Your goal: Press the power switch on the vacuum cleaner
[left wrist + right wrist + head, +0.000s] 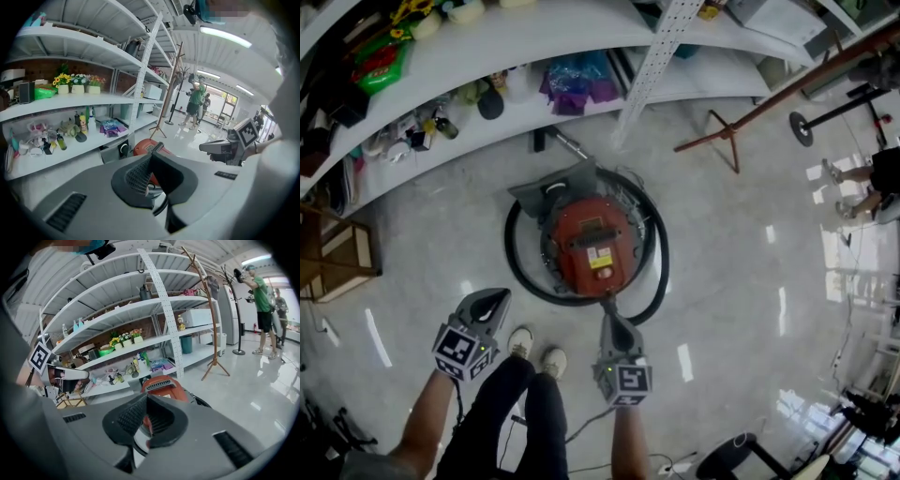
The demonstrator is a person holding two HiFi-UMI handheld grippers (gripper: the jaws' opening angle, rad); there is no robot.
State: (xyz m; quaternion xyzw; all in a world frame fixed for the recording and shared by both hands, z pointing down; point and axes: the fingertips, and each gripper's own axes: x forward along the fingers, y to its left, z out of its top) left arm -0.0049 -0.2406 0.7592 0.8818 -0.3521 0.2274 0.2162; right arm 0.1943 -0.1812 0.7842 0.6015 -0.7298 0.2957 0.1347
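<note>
Ideally, the vacuum cleaner's (589, 246) switch is pressed squarely with the right gripper (608, 319), jaws together and empty; the left gripper (495, 300) is likewise closed.

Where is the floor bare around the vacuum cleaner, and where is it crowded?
Bare floor lies right of the vacuum cleaner, between its hose and the coat rack, and left of it toward the wooden frame. Crowded: the low shelf behind it, and the near side, with the shoes, left gripper and right gripper.
</note>
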